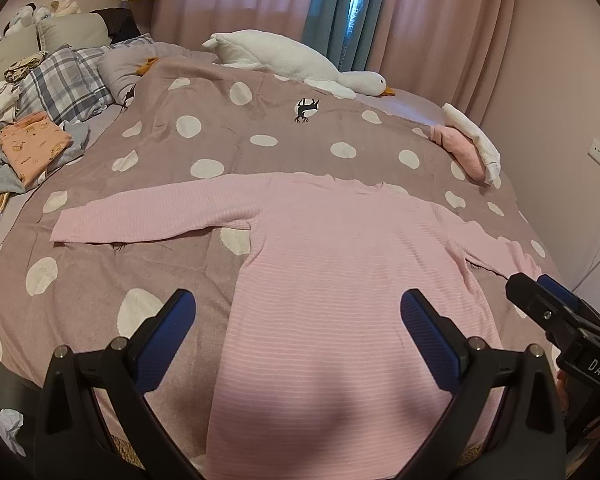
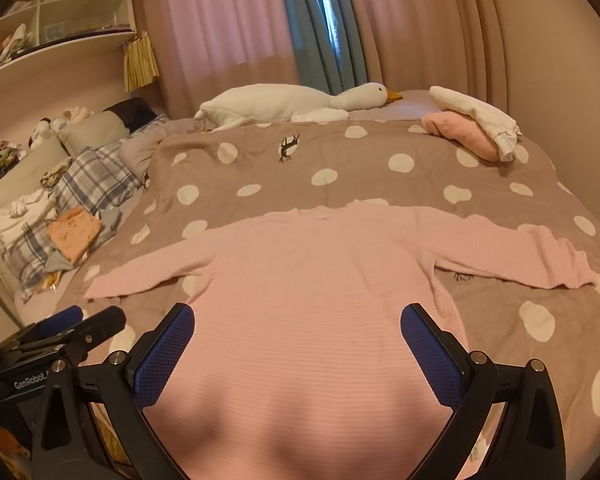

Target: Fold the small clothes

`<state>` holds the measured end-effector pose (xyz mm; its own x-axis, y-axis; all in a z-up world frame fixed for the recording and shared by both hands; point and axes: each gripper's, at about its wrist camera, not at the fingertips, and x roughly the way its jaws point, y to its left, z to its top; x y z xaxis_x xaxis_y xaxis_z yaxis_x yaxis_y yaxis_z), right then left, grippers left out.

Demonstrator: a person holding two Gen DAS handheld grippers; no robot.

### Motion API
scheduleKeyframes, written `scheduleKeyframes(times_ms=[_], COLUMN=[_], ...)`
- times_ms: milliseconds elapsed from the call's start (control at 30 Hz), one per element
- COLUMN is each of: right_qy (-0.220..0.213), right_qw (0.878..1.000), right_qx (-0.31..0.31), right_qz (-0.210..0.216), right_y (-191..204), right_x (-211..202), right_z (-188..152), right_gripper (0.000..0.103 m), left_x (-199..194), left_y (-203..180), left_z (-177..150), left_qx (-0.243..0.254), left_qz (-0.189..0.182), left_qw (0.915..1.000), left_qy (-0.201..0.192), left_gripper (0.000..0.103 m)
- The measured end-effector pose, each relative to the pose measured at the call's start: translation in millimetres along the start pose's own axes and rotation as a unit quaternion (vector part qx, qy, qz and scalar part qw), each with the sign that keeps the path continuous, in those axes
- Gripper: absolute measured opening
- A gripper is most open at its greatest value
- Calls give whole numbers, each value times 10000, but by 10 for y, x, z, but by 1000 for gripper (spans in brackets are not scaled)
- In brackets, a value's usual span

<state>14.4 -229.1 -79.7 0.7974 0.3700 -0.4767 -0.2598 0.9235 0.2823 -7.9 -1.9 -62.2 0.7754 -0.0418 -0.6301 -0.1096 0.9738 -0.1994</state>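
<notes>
My left gripper (image 1: 298,314) has its jaws spread wide and holds nothing; the pink shirt (image 1: 332,280) lies flat beneath and ahead of them, its lower body filling the gap. My right gripper (image 2: 298,330) is just as wide open and empty, poised above the same shirt (image 2: 300,300) near the hem. From the left wrist I see the right gripper (image 1: 556,312) just beside mine at the shirt's right edge. The shirt is spread out on the spotted blanket (image 1: 260,140), both sleeves stretched sideways, collar pointing away from me. Farther off, a white goose toy (image 2: 296,102) lies along the far edge of the bed, and folded clothes (image 2: 472,128) sit at the far right corner.
</notes>
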Motion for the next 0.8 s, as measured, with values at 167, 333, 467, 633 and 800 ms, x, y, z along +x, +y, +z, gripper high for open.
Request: scheduleKeyframes(times_ms=[167,333,467,633,800], right_qy=[0,4,0,16,28], right_qw=[10000,10000,10000,10000,10000], right_qx=[-11,-5,-13,-18,-21], right_qz=[8,-5,-6,-14,-16], right_y=[22,27,38,59,63], right_x=[-4,-4,-11,-5,-2], right_z=[9,6,5,23,10], right_gripper=[102,102,102,102,102], left_x=[1,11,51,68,72], left_y=[-3,-11,-27,-26,-18], left_z=[10,19,12,5,7], left_qx=[6,4,50,39,32], left_qz=[-18,-20,34,35,30], left_qw=[10000,10000,10000,10000,10000], left_qy=[-11,-2,40,58,81], left_gripper=[103,103,103,102,103])
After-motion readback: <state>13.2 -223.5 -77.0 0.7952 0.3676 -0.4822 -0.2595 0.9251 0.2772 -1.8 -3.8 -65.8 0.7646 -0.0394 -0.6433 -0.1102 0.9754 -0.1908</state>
